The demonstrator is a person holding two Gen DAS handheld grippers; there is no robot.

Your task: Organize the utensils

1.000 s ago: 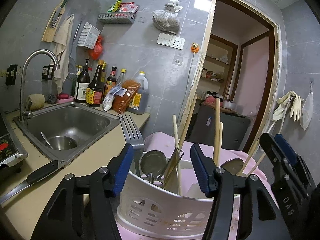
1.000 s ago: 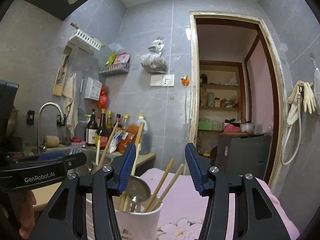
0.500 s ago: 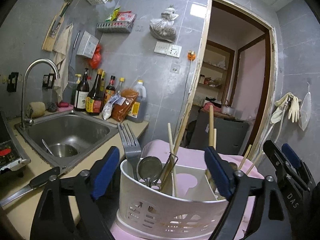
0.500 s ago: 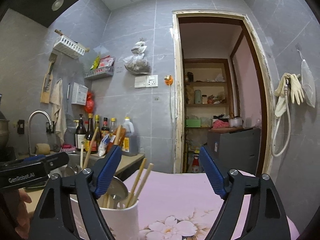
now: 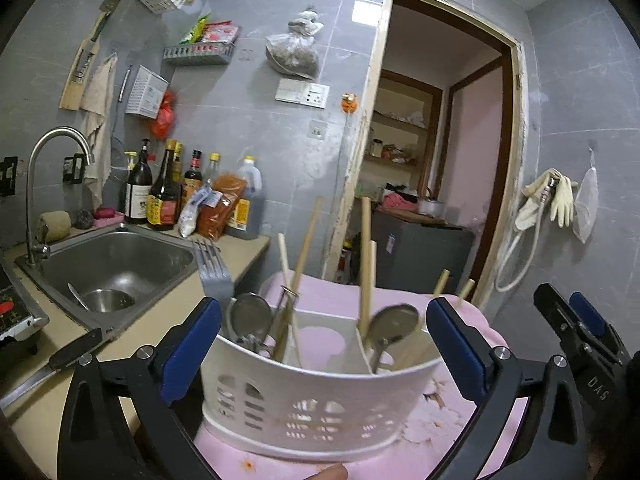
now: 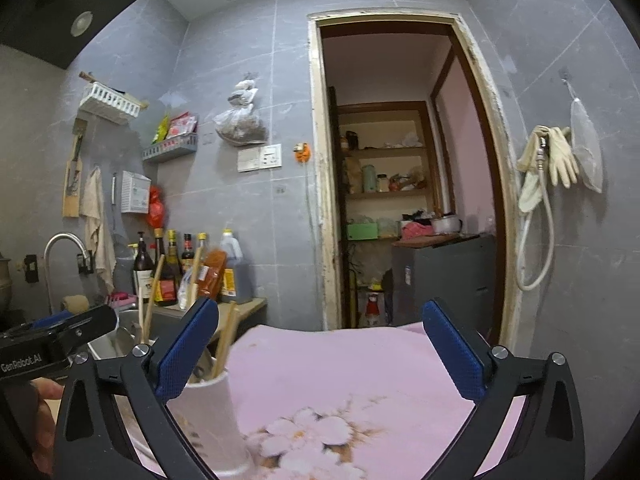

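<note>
White plastic holder (image 5: 316,396), utensils upright, is framed directly ahead between the left gripper (image 5: 324,344) fingers, opening wide and clear of it; the right gripper (image 6: 320,344), also opening empty, is offset beside it.

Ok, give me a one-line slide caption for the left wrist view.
Left gripper opening around a white utensil caddy holding spoons, chopsticks and a fork, on a pink cloth.

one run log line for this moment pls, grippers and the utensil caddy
left gripper: opening, astride white caddy, pads clear | right gripper: opening, nothing between | caddy: fork, spoons, chopsticks upright, on pink cloth
</note>
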